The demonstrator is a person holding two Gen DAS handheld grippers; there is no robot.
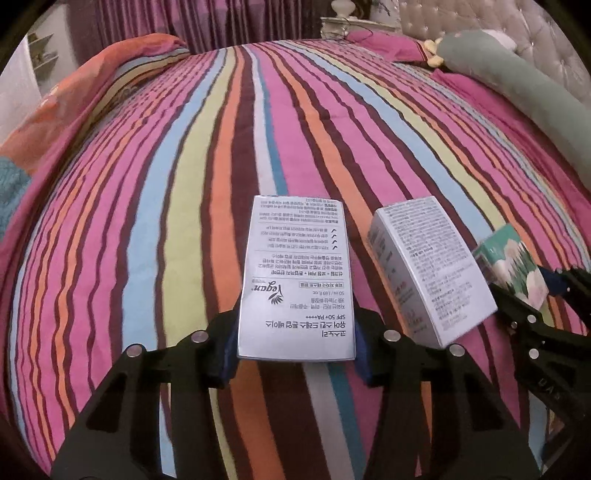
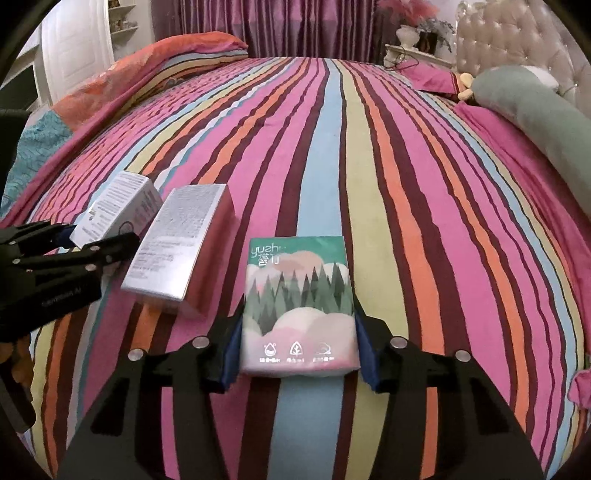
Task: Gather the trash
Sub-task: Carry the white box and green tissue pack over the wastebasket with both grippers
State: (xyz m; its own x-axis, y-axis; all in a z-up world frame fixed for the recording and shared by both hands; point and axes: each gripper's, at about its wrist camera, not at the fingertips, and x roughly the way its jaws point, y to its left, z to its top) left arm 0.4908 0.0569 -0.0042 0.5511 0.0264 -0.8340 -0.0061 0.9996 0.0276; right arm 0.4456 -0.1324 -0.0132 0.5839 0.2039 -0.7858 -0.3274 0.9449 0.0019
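My left gripper (image 1: 295,350) is shut on a white sunscreen box (image 1: 297,280) with Korean print, held over the striped bedspread (image 1: 184,184). My right gripper (image 2: 297,354) is shut on a green tissue pack (image 2: 299,306) with a forest picture. A second white box (image 1: 432,273) lies on the bed between the two grippers; it also shows in the right wrist view (image 2: 181,247). The right gripper (image 1: 550,288) with the tissue pack (image 1: 513,262) shows at the right edge of the left wrist view. The left gripper (image 2: 88,243) with its box (image 2: 118,206) shows at the left of the right wrist view.
A green bolster pillow (image 2: 532,110) and pink pillows (image 2: 436,77) lie by the tufted headboard (image 2: 517,48) at the far right. A folded orange quilt (image 2: 147,70) lies at the far left. A nightstand (image 2: 413,48), purple curtains (image 2: 277,26) and a white door (image 2: 74,48) stand behind.
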